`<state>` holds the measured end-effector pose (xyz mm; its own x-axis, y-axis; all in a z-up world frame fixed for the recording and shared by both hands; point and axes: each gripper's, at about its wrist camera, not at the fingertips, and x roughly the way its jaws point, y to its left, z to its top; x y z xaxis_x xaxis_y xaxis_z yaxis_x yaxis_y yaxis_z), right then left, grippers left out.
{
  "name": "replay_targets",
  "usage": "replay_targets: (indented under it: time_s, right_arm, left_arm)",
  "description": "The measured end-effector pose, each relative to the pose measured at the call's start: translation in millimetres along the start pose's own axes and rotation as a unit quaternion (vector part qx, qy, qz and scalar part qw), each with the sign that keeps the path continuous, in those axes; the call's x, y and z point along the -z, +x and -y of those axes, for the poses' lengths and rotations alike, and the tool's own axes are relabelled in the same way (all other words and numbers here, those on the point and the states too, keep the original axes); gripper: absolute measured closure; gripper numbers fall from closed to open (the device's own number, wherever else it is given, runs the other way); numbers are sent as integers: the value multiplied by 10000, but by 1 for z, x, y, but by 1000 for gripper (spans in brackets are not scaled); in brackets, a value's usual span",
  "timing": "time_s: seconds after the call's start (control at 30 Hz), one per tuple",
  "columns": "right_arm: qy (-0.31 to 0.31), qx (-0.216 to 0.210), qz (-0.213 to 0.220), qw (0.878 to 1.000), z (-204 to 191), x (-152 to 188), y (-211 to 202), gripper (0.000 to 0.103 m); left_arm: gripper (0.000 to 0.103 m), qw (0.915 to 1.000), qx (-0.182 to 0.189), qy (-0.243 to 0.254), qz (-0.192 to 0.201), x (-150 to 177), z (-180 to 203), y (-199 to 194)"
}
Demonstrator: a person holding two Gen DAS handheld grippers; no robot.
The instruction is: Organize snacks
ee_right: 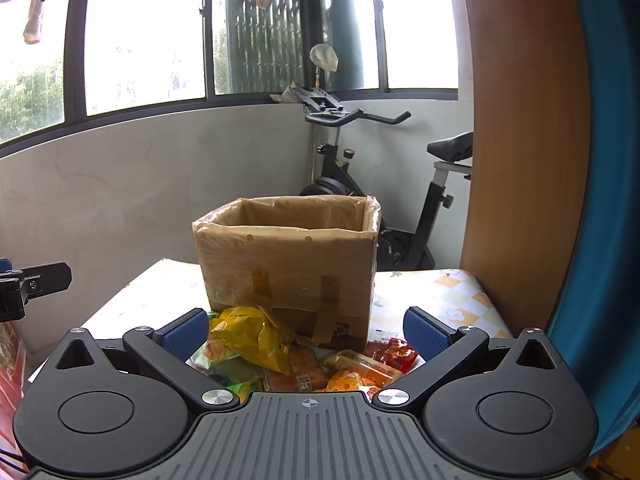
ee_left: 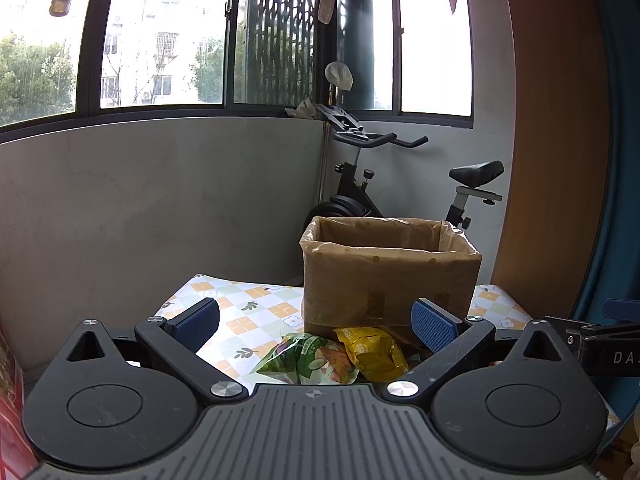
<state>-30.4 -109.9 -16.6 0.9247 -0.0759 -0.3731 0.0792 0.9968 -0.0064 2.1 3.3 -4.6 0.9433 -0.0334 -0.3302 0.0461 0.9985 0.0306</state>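
Observation:
A cardboard box (ee_left: 390, 276) lined with clear plastic stands open on a checked tablecloth (ee_left: 248, 312); it also shows in the right wrist view (ee_right: 288, 264). Snack packets lie in front of it: a green packet (ee_left: 308, 360) and a yellow packet (ee_left: 374, 350). The right wrist view shows the yellow packet (ee_right: 252, 336), an orange-brown bar (ee_right: 306, 372), a clear-wrapped snack (ee_right: 360, 366) and a red packet (ee_right: 394, 350). My left gripper (ee_left: 316, 322) is open and empty above the packets. My right gripper (ee_right: 306, 330) is open and empty above the pile.
An exercise bike (ee_left: 360, 184) stands behind the table by the grey wall. A wooden panel (ee_right: 524, 160) and a blue curtain (ee_right: 600, 200) lie to the right. A red item (ee_left: 8, 400) sits at the left edge. The other gripper shows at each view's side (ee_right: 28, 284).

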Motion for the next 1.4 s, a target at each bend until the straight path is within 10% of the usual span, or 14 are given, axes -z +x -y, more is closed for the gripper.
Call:
replay_targets:
  time_s: [1.4]
  right_arm:
    - [1,18,-144,9999,-5,2,5,0]
  left_arm:
    - [0,9999,80,-6,-124,2,4,4]
